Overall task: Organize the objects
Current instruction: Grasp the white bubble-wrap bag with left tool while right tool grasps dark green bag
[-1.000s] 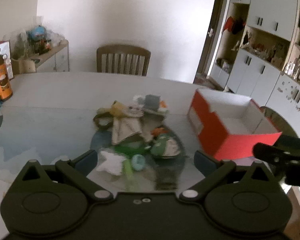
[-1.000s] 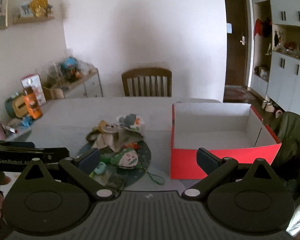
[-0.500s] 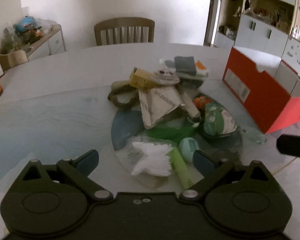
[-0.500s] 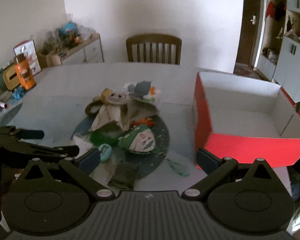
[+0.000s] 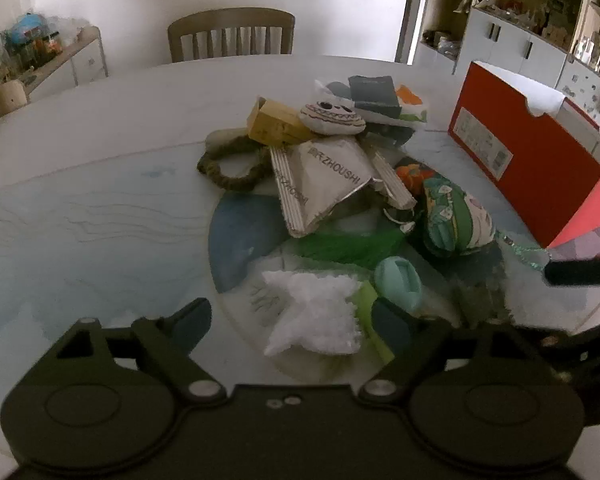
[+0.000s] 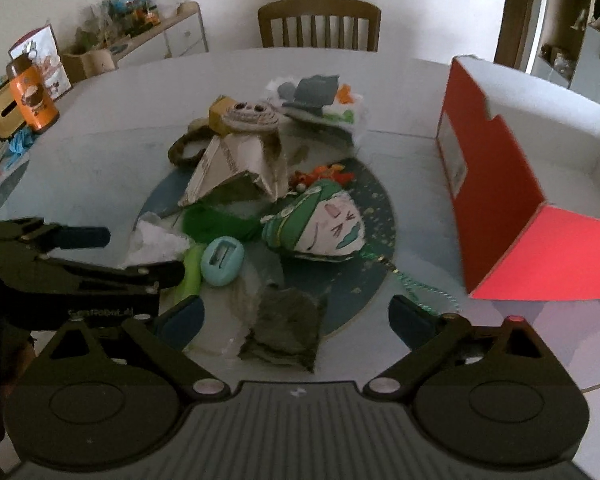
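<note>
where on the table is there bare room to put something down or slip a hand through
Bare: the tabletop between the orange bottle and the pile; the far strip before the chair; and the inside of the red box. A narrow lane runs between the green-and-white pouch and the box. Crowded: the central pile, from the white fluffy piece to the cardboard.

We see a pile of objects (image 6: 268,184) in the middle of the table (image 6: 120,120), an open box (image 6: 520,184) to its right, a chair (image 6: 320,20) behind the table, and a canister (image 6: 32,96) at the table's far left.
</note>
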